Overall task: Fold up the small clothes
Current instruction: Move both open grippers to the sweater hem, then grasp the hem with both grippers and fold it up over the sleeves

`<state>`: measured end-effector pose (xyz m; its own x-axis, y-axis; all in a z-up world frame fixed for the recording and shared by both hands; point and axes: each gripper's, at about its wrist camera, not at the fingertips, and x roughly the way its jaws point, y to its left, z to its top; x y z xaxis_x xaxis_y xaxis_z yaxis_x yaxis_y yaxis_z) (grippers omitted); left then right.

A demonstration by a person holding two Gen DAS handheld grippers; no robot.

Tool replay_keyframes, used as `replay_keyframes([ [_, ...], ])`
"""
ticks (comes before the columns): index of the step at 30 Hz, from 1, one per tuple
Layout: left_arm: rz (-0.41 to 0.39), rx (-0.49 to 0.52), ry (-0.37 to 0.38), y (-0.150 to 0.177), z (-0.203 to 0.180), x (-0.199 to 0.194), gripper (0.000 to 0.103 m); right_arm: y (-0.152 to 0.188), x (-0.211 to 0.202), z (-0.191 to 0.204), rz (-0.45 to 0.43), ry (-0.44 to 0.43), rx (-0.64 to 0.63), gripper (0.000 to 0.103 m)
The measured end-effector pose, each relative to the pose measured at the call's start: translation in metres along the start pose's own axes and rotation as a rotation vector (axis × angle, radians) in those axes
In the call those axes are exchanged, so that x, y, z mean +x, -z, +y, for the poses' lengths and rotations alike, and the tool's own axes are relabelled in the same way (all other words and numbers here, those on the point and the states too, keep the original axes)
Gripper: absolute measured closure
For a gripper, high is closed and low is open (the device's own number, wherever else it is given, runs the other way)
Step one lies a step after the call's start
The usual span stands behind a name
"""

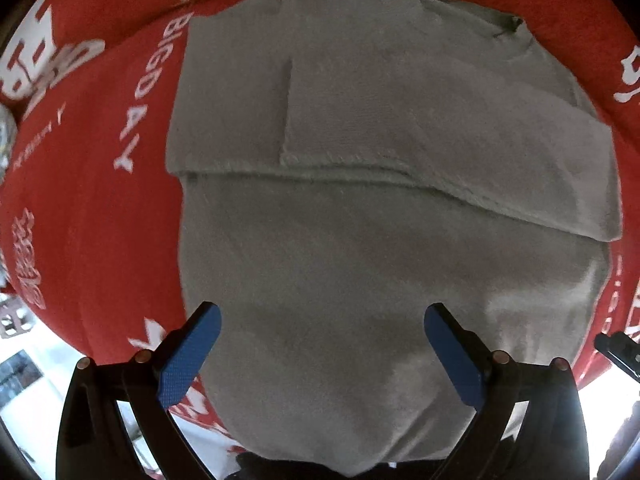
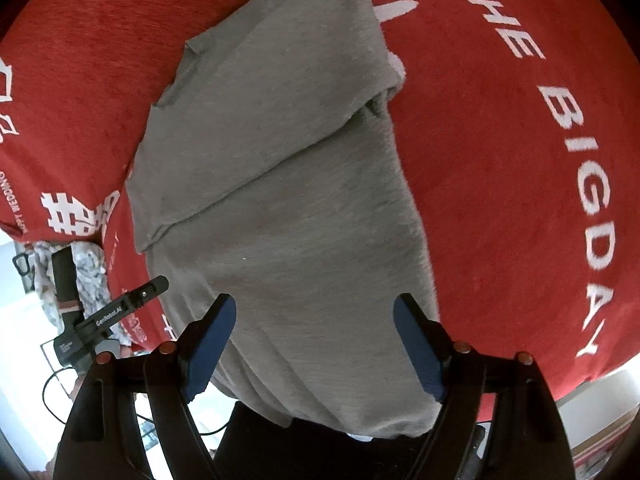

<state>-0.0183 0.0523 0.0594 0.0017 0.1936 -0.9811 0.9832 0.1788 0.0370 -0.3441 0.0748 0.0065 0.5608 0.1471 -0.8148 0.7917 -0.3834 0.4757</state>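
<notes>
**Both grippers spread over the grey top, nothing held**

My left gripper has its blue pads wide apart, pointing almost straight down, with bare cloth between them and no fabric pinched. My right gripper also stands apart, its pads clear of the cloth; I hold nothing on either side.

Below both sits the grey garment, a small knit top by the look of it, lying on a red cloth printed with white lettering. Its near end droops over the table edge towards me.

I judge it light, soft and limp: it will sag from any single pinch and drag on the red cloth rather than slide. I would take it at the two near corners of the hanging hem, one gripper each, so the edge stays straight as it is carried over.

It is plain mid-grey with a fine, slightly fuzzy weave. Sleeves are already laid across the upper body, leaving stepped hemmed edges, and the neckline lies at the far end.
</notes>
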Motion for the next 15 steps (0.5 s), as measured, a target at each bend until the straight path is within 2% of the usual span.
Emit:
replay_keyframes([
  [5,-0.003,-0.042,0.078,0.023,-0.004,-0.001,0.001,-0.003,0.004,-0.014,0.051,-0.017,-0.013,0.019],
  [9,0.009,-0.051,0.096,0.036,0.002,0.003,0.001,0.005,0.007,-0.03,0.075,-0.055,0.016,0.019],
  [15,0.028,-0.039,0.099,0.057,0.035,0.014,0.001,0.03,0.013,-0.051,0.096,-0.095,0.05,0.019],
])
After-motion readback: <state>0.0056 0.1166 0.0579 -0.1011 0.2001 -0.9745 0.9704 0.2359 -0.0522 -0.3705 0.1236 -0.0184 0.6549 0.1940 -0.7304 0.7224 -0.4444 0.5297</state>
